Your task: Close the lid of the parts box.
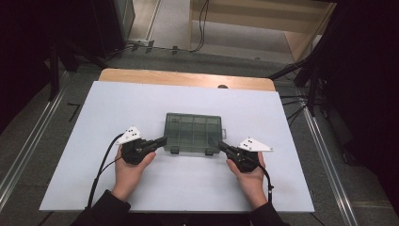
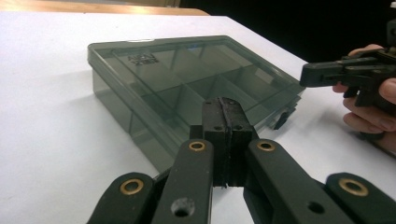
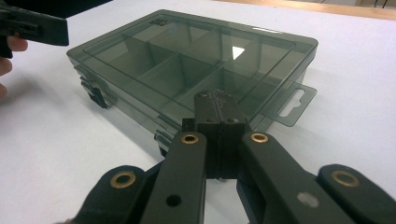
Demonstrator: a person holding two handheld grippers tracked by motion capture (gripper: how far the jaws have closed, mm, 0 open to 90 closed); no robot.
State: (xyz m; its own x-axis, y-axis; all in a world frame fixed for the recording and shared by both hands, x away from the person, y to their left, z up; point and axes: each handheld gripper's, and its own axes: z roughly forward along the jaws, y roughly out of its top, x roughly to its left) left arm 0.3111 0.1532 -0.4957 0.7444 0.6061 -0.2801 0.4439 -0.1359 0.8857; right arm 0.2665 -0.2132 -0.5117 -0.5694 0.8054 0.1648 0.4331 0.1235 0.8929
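A smoky grey see-through compartment box (image 1: 193, 132) lies closed on the white table top, its latches toward the person. My left gripper (image 1: 163, 140) is shut, its tip at the box's near left corner. My right gripper (image 1: 220, 145) is shut too, its tip at the near right corner. The left gripper view has its closed jaws just before the box (image 2: 187, 84), with nothing between them, and the right gripper (image 2: 308, 74) farther off. In the right gripper view the closed jaws point at the box (image 3: 187, 60) beside its hang tab (image 3: 292, 105); the left gripper (image 3: 51, 30) sits at the top left.
The white table top (image 1: 141, 108) has free room on all sides of the box. A wooden edge (image 1: 188, 77) runs along the far side. Dark stands and cables (image 1: 306, 75) crowd the floor to the right, beyond the table.
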